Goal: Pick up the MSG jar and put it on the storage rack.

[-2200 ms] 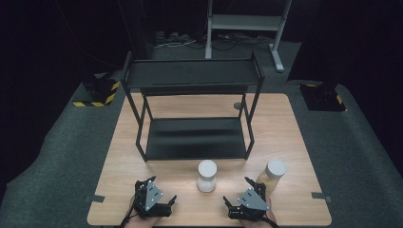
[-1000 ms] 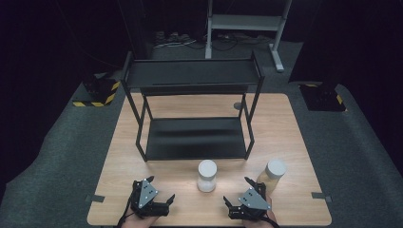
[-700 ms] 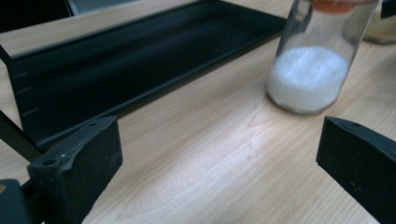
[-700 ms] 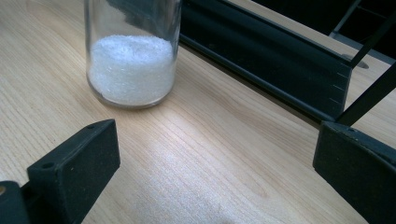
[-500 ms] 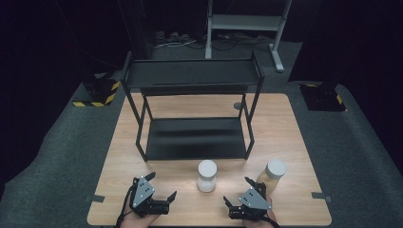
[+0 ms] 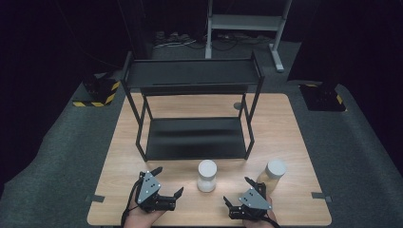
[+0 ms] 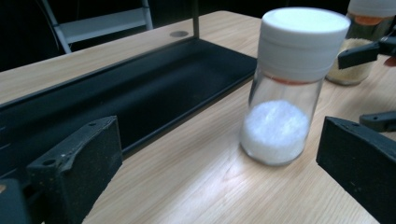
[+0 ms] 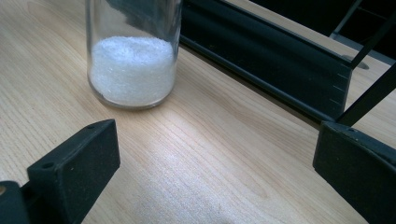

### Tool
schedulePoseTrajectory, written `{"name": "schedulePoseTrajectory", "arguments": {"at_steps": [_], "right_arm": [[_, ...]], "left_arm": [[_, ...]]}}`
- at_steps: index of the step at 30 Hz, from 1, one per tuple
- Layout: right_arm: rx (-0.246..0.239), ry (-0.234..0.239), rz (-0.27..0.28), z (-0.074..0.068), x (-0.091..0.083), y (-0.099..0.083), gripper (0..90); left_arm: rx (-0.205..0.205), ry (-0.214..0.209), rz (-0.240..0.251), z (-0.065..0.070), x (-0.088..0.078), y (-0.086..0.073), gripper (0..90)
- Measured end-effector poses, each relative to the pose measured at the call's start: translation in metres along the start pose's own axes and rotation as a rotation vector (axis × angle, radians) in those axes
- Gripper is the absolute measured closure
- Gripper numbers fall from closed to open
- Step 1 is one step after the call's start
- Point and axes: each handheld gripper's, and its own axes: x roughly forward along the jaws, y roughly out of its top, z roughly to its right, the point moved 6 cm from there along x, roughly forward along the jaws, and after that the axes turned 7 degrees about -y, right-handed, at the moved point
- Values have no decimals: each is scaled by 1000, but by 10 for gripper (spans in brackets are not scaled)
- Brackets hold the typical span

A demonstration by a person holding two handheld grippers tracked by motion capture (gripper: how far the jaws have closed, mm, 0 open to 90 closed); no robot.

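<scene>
From the high view, the white-capped jar (image 6: 206, 175) of white grains stands upright on the wooden counter (image 6: 294, 142), just in front of the black shelf rack (image 6: 192, 137). A second jar (image 6: 273, 174), holding yellowish grains, stands well to the right of the white-capped jar. The left gripper (image 6: 166, 183) sits near the white-capped jar's left, jaws spread and empty, held in a hand at the counter's front edge. The right gripper (image 6: 236, 190) lies in front and to the right of the white-capped jar, just beside the second jar, its jaws also apart and holding nothing.

In the left gripper view, the white-capped jar (image 7: 287, 84) stands ahead between the two wide-spread jaws, closer to the right one, touching neither. The rack's low shelf (image 7: 135, 93) runs behind and left of the jar, and the second jar (image 7: 359, 42) is beyond it at the right.

In the right gripper view, the white-capped jar (image 8: 133, 56) stands ahead of the left jaw, apart from it; the jaws are released. The rack's base runs to the right of the jar.
</scene>
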Motion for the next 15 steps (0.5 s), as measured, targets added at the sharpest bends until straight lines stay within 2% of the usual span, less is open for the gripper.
{"name": "schedulePoseTrajectory", "arguments": {"at_steps": [15], "right_arm": [[2, 3, 1, 1, 0, 0, 0]], "left_arm": [[32, -53, 28, 9, 14, 19, 6]]}}
